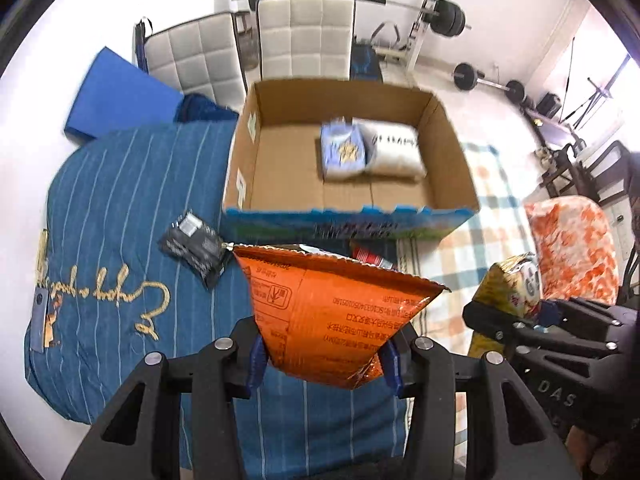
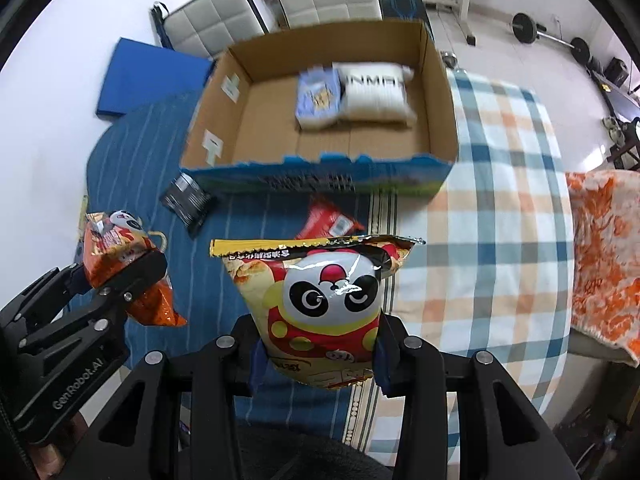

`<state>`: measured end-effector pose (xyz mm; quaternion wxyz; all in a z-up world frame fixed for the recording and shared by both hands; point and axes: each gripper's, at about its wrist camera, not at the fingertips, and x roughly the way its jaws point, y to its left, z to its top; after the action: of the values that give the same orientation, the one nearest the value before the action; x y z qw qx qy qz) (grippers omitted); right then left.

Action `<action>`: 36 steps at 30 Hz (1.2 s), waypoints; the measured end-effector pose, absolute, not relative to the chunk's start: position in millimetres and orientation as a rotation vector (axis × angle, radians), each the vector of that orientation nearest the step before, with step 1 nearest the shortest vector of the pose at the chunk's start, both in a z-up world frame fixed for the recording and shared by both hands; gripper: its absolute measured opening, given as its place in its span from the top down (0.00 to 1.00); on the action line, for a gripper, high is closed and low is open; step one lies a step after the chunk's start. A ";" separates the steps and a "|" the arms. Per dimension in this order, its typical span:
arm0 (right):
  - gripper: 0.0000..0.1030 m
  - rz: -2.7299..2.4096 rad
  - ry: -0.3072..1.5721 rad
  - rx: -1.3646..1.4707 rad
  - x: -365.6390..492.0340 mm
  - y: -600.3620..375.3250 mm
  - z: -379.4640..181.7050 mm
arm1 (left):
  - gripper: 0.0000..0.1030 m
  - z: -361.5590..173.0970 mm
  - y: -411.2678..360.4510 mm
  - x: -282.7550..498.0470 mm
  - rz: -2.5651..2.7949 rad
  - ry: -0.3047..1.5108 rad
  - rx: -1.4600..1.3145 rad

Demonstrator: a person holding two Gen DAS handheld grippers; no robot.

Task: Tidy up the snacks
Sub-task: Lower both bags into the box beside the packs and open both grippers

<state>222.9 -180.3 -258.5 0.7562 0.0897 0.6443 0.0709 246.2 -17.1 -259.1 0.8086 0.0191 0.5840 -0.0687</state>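
Left wrist view: tongs (image 1: 324, 356) grip an orange bag (image 1: 332, 316) above a blue striped blanket (image 1: 120, 208), barbells (image 1: 448, 16) behind.

We see a bed under a blue striped quilt (image 1: 120, 200) and a plaid sheet (image 2: 500, 200). Directly on them rest an open cardboard box (image 2: 320, 176) (straddling both), a black packet (image 2: 188, 200), a red packet (image 2: 328, 220) and an orange floral pillow (image 2: 600, 256).

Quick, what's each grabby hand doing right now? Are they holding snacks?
Left gripper: jaws closed on the orange snack bag.
Right gripper: jaws closed on the yellow panda snack bag.
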 end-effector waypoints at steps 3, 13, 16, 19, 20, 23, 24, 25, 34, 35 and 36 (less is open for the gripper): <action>0.58 0.161 1.383 0.201 225.3 -179.7 -248.7 | 0.58 -243.3 -15.3 249.1 -0.156 1.217 0.031; 0.58 0.190 1.339 0.247 267.7 -183.2 -222.1 | 0.59 -220.4 -16.5 290.4 -0.183 1.181 0.008; 0.58 0.182 1.332 0.247 292.8 -186.2 -222.8 | 0.58 -217.8 -16.2 314.3 -0.185 1.179 0.003; 0.58 0.167 1.339 0.251 322.8 -190.2 -232.4 | 0.58 -222.9 -15.3 345.9 -0.187 1.195 -0.010; 0.58 0.161 1.344 0.253 332.7 -191.9 -236.8 | 0.58 -225.9 -15.0 352.1 -0.191 1.204 -0.012; 0.58 0.142 1.371 0.266 361.4 -198.2 -255.9 | 0.58 -244.6 -14.4 387.1 -0.199 1.260 -0.034; 0.58 0.136 1.384 0.270 369.5 -200.1 -263.0 | 0.58 -250.3 -13.9 395.1 -0.198 1.274 -0.042; 0.58 0.128 1.399 0.281 377.9 -202.6 -271.5 | 0.58 -259.7 -14.2 407.7 -0.200 1.298 -0.045; 0.58 0.037 1.577 0.255 438.8 -208.1 -371.8 | 0.58 -357.5 -10.2 489.3 -0.154 1.536 -0.104; 0.58 0.029 1.597 0.241 443.2 -206.5 -383.6 | 0.58 -365.2 -10.2 494.6 -0.151 1.553 -0.103; 0.58 0.013 1.621 0.231 447.3 -205.6 -397.0 | 0.58 -376.1 -9.8 501.0 -0.137 1.574 -0.102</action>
<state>447.3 -205.6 -397.0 0.6833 0.1032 0.7228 0.0060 501.0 -9.8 -376.1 0.7026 -0.0459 0.7074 -0.0618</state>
